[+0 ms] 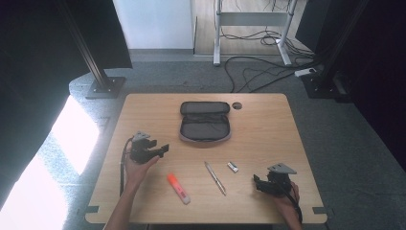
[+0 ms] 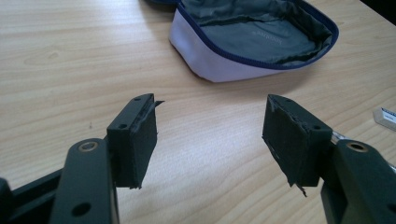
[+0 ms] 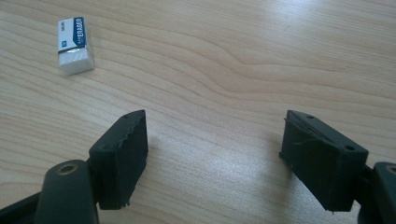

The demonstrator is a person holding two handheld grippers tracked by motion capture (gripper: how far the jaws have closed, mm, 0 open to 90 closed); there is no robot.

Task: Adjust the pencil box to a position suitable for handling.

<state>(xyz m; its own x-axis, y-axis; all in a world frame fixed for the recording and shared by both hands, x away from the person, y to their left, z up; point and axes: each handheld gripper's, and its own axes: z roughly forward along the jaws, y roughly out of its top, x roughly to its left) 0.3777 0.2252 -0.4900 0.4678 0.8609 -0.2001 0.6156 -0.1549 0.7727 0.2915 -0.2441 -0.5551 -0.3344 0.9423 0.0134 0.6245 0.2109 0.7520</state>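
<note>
An open grey pencil case [image 1: 205, 122] lies at the middle back of the wooden table [image 1: 268, 120], lid flipped back. In front of it lie an orange highlighter [image 1: 178, 188], a pen [image 1: 215, 178] and a white eraser [image 1: 232, 166]. My left gripper [image 1: 163, 149] hovers at the left, open and empty, pointing toward the case [image 2: 252, 39]; its own view has the gripper [image 2: 210, 135] over bare wood. My right gripper [image 1: 257, 183] rests at the front right, open and empty. In its own view the right gripper [image 3: 215, 154] stands short of the eraser [image 3: 74, 45], which lies up left.
A round cable hole [image 1: 237, 105] sits in the table just right of the case. Beyond the table are grey carpet, black frame posts [image 1: 95, 72], loose cables [image 1: 258, 72] and a white desk frame [image 1: 251, 28]. The eraser's edge [image 2: 386, 116] peeks in at the right of the left gripper view.
</note>
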